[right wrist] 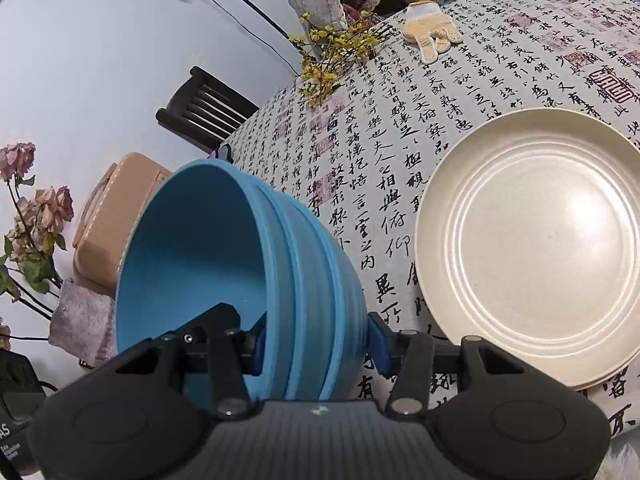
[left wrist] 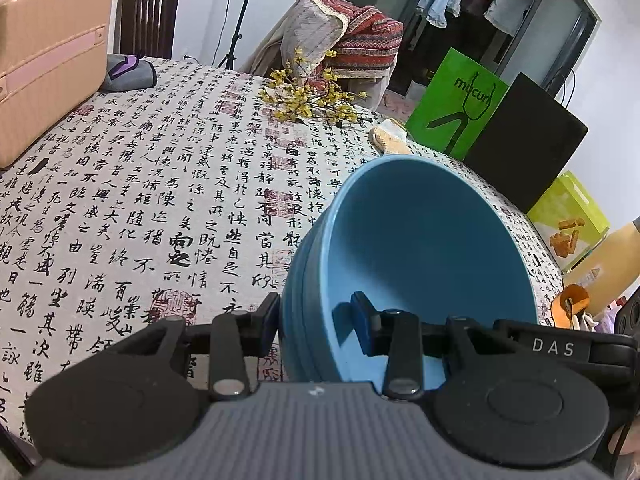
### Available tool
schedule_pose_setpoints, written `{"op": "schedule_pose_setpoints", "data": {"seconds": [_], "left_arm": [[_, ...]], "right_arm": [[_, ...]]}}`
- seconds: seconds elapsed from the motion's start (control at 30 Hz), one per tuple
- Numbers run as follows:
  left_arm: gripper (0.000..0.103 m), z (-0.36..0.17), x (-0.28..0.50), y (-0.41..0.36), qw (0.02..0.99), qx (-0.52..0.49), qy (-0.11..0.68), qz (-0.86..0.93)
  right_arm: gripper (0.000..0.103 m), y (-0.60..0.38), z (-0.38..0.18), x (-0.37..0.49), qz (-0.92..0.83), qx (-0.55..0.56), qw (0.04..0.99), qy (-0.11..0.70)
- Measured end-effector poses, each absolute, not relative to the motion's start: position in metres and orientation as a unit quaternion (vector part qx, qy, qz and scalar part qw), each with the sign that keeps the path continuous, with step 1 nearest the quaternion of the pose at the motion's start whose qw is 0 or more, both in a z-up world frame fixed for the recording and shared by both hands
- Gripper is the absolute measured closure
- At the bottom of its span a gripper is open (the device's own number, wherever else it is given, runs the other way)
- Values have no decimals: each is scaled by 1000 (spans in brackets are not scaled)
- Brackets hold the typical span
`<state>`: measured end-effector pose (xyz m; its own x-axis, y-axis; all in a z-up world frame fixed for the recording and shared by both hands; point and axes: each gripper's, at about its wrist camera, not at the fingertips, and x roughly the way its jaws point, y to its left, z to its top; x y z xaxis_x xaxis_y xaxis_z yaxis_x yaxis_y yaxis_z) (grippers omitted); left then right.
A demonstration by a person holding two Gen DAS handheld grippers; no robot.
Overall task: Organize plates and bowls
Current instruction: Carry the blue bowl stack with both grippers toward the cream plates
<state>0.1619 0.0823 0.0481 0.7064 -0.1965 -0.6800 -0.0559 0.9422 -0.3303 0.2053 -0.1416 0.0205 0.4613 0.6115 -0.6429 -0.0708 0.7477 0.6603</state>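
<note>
- blue bowls (right wrist: 304, 264) – matt plastic look, ribbed outside, smooth inside
- cream plate (right wrist: 536, 248) – smooth, slight sheen
- tablecloth (left wrist: 132, 216) – printed woven cloth, matt
- chair (left wrist: 146, 12) – dark wood, approx. glossy

Both views are bright and evenly lit by soft, diffuse light with no hard glare. The cream plate (right wrist: 532, 248) carries only a faint sheen along its ridges. Soft shadows fall inside the blue bowl (left wrist: 416, 256) behind the blue pad, and a thin one lies under the plate's near rim. Focus is sharp on the printed cloth of the worktop (left wrist: 160, 208). Strong fisheye bending curves the worktop edge and walls, and the corners darken to black
</note>
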Motion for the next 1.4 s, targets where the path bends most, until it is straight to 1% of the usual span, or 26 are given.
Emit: {"op": "schedule_pose_setpoints", "data": {"seconds": [1.4], "left_arm": [[65,47,172,48,910,-158,381,-39]], "right_arm": [[56,-180,18,210,212,301,805,465]]}}
